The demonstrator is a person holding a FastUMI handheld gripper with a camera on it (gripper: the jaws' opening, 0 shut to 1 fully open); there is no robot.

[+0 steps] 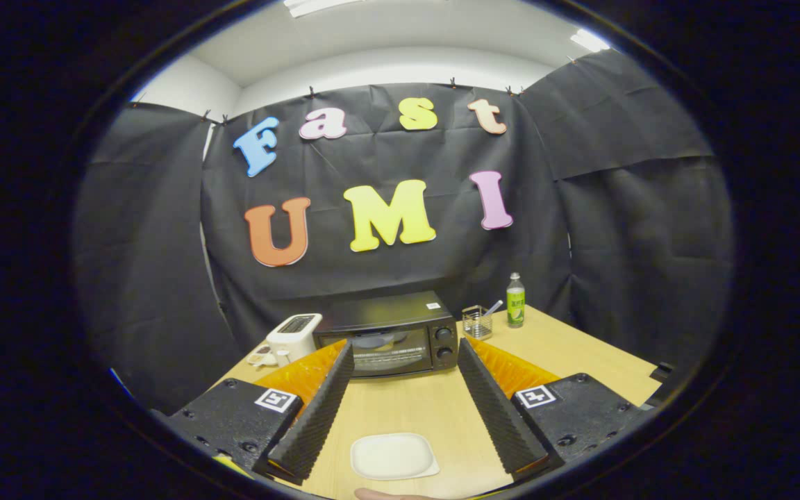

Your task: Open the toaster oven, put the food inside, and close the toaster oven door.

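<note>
Across the wooden bench [567, 354] the toaster oven [392, 338] is sitting with its door shut, beyond the tongs [405, 354] — hanging wide, gripping nothing. Between them an empty white plate [393, 456] is lying — fitting either food already shut inside, though the dim window hides it, or loading yet to come.

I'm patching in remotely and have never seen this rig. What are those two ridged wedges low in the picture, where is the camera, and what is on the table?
The camera rides on a handheld gripper and looks forward along its two fingers; those are the ridged wedges. They stand wide apart and hold nothing. Between them, close to the camera, lies a white plate on the wooden table. Beyond the fingertips stands the black toaster oven, its door closed. Left of it is a white toaster; to its right a small wire basket and a green bottle. I cannot make out any food on the plate.
</note>
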